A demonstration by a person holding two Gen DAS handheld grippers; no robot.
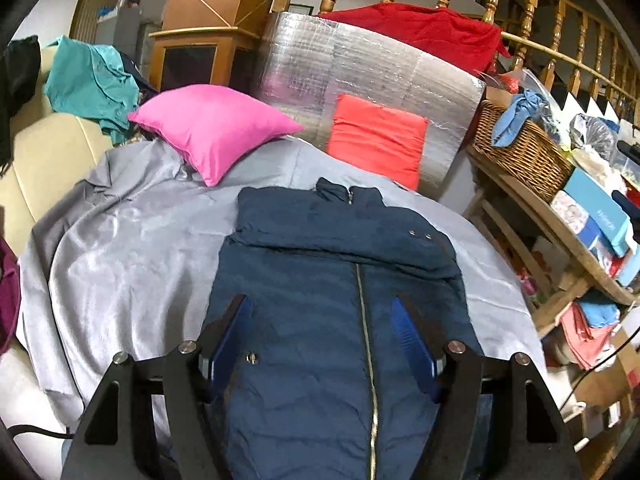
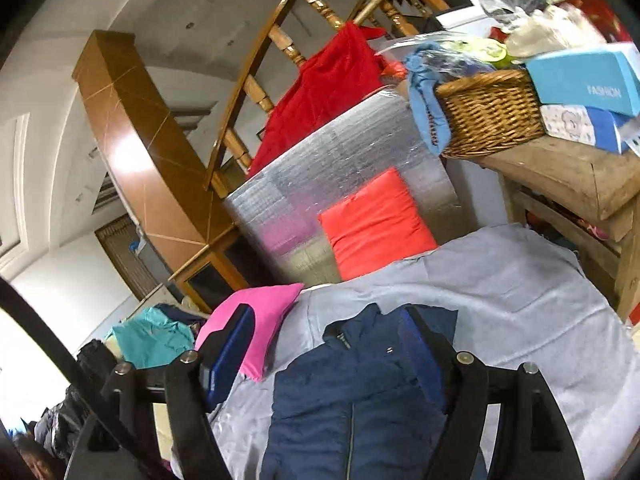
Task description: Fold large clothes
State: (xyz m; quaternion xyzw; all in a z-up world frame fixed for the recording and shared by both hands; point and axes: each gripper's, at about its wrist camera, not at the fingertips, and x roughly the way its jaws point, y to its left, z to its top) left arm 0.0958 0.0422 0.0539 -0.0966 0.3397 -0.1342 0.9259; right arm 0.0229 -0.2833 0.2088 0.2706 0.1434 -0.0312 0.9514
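Lettering was scarce: the only word I could read was "FASHION", printed on the teal box (image 2: 586, 80) beside the wicker basket (image 2: 490, 114) on the wooden shelf (image 2: 568, 172); the patterned box under it carried print too small for me to make out.

From the left wrist I saw the navy jacket (image 1: 340, 280) lying flat on the grey sheet (image 1: 120, 248), zipped up, with one sleeve folded across its chest. My left gripper (image 1: 320, 320) hung above the jacket's middle with its jaws spread wide and nothing between them; the zip ran up between the two blue pads, nearer the right one.

From the right wrist the jacket's upper part (image 2: 352, 392) sat below my right gripper (image 2: 328, 344), whose jaws were likewise wide apart and empty. One blue pad showed against the pink cushion (image 2: 272, 312), the other over the jacket's shoulder.

Its long axis ran straight away from both cameras, collar (image 1: 348, 194) at the far end, pointing toward the orange cushion (image 1: 376, 140) propped against the silver foil panel (image 1: 360, 68), hem toward me.
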